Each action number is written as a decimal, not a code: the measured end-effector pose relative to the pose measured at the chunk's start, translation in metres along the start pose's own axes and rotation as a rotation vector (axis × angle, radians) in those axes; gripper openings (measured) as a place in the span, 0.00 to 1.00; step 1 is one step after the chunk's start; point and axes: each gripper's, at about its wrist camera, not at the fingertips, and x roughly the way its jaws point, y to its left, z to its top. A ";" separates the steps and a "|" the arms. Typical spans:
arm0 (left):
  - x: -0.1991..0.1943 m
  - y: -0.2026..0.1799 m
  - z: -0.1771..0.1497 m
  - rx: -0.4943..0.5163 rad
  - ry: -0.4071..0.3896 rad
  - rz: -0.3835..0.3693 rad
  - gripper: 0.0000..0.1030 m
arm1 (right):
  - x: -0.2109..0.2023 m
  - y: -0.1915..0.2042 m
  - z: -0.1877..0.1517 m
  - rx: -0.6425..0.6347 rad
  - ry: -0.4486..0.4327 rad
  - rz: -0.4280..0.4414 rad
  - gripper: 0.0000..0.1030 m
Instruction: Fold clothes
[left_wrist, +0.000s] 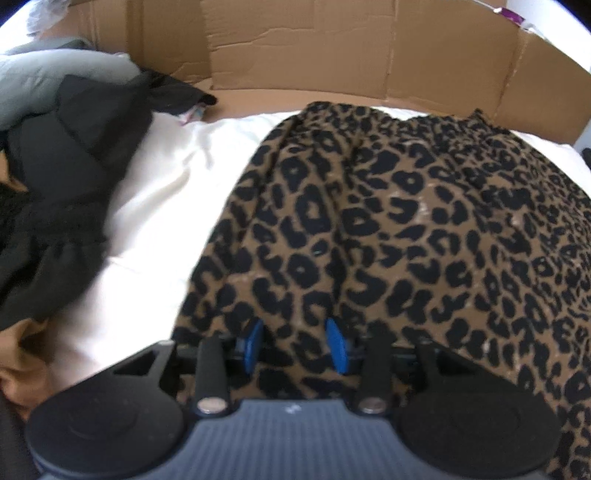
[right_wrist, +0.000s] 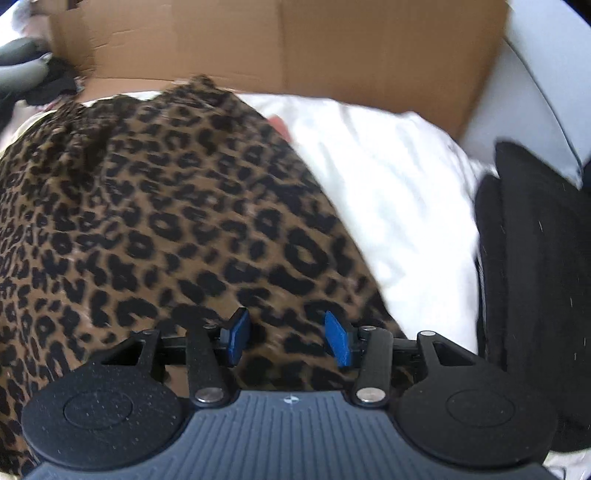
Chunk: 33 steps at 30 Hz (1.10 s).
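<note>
Both views bright w/ soft daylight-like light, no hard shadows. White sheet (left_wrist: 155, 206) blown out, esp. in right wrist view (right_wrist: 388, 192), detail lost. Motion blur smears leopard-print garment (left_wrist: 388, 221) and black clothes pile (left_wrist: 55, 206). Strong fisheye bend at edges, dark vignette in corners. Cardboard (left_wrist: 332, 44) slightly soft.

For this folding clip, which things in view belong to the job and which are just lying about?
In the job:
- brown and black leopard-print garment
- left gripper, open above it
- right gripper, open above it

Lying about:
- crumpled black clothes
- brown cardboard wall
- white sheet
- grey-green fabric
</note>
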 end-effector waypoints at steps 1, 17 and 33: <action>-0.002 0.003 -0.002 -0.008 0.005 0.011 0.41 | -0.001 -0.006 -0.003 0.010 0.002 -0.001 0.53; -0.056 -0.007 -0.040 -0.174 0.004 -0.037 0.35 | -0.059 0.034 -0.007 -0.038 -0.062 0.135 0.48; -0.033 -0.107 -0.060 0.025 0.094 -0.234 0.35 | -0.045 0.122 -0.024 -0.160 0.030 0.245 0.48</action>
